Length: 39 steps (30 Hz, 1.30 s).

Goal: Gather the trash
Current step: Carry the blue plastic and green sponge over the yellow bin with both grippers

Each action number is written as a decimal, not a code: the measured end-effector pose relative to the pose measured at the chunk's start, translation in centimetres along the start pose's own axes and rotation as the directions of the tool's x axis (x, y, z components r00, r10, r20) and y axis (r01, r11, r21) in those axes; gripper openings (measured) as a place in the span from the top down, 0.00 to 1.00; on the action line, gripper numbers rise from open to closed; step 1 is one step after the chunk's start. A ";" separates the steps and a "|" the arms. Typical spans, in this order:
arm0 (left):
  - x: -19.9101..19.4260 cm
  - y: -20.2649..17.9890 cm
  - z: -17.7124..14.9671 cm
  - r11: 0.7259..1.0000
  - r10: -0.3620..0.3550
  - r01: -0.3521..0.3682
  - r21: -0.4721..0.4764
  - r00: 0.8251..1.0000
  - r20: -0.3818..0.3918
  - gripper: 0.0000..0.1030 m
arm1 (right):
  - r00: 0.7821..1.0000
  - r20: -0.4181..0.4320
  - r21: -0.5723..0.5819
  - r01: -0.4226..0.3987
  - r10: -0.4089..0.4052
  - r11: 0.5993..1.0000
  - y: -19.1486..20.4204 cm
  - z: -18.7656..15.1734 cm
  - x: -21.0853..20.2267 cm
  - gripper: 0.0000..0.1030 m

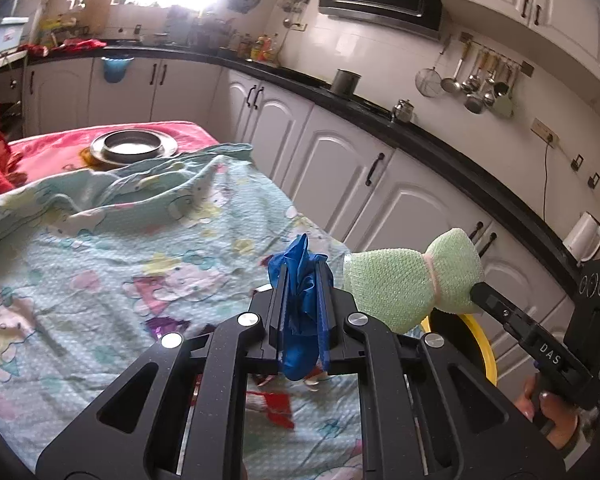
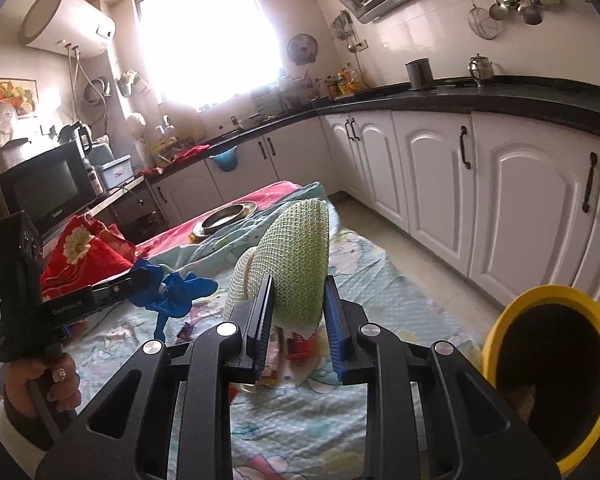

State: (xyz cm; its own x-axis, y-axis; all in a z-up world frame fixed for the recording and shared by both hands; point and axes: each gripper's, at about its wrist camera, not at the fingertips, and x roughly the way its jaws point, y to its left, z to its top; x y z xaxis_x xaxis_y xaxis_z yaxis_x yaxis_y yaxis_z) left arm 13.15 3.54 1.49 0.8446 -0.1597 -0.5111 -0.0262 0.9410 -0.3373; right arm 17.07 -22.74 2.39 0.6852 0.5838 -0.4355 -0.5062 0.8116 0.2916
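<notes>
My left gripper (image 1: 303, 276) is shut on a crumpled blue plastic glove (image 1: 300, 312), held above the table; the same blue glove (image 2: 180, 296) hangs from it at the left of the right wrist view. My right gripper (image 2: 298, 292) is shut on a pale green foam net sleeve (image 2: 296, 264), cinched near one end. In the left wrist view that green sleeve (image 1: 404, 280) sticks out leftward from the right gripper, just right of the glove. A yellow-rimmed bin (image 2: 556, 380) with a dark inside stands low at the right, and its yellow rim (image 1: 480, 344) shows beneath the sleeve.
The table wears a pale cartoon-print cloth (image 1: 120, 260) with small wrappers (image 2: 300, 350) lying under the grippers. A metal dish (image 1: 134, 146) sits on the red cloth at the far end. White cabinets (image 2: 520, 208) under a black counter line the right side, across a strip of floor.
</notes>
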 end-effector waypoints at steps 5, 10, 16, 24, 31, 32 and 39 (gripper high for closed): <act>1.0 -2.2 0.0 0.999 -0.029 0.030 0.034 1.000 -0.011 0.93 | 0.999 0.013 0.007 0.030 -0.030 1.000 -1.3 -0.1 -1.3 0.77; 1.9 -4.4 0.1 0.996 -0.064 0.065 0.068 0.998 -0.017 0.93 | 0.998 0.029 0.030 0.060 -0.061 0.998 -3.1 -0.1 -2.6 0.77; 3.0 -7.1 -0.2 0.989 -0.097 0.100 0.107 0.995 -0.033 0.93 | 0.994 0.041 0.070 0.100 -0.103 0.993 -5.3 -0.5 -4.2 0.77; 4.2 -10.0 -0.8 0.979 -0.135 0.141 0.146 0.990 -0.052 0.93 | 0.987 0.053 0.134 0.143 -0.152 0.981 -7.9 -1.0 -6.1 0.77; 5.2 -12.2 -1.2 0.970 -0.163 0.172 0.172 0.984 -0.069 0.93 | 0.979 0.067 0.177 0.179 -0.193 0.968 -9.8 -1.5 -7.6 0.78; 5.4 -12.5 -1.3 0.968 -0.167 0.177 0.175 0.983 -0.071 0.93 | 0.977 0.069 0.184 0.187 -0.202 0.965 -10.1 -1.6 -7.8 0.78; 6.4 -15.1 -2.0 0.955 -0.201 0.217 0.203 0.975 -0.096 0.93 | 0.966 0.076 0.237 0.223 -0.247 0.946 -12.8 -2.3 -9.5 0.78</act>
State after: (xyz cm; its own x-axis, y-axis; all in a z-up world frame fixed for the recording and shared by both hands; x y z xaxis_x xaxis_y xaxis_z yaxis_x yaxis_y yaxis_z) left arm 17.90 -12.31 1.68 0.7773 -0.3734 -0.5063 0.2667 0.9245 -0.2724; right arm 15.77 -38.72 0.83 0.8268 0.3650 -0.4279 -0.2015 0.9026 0.3805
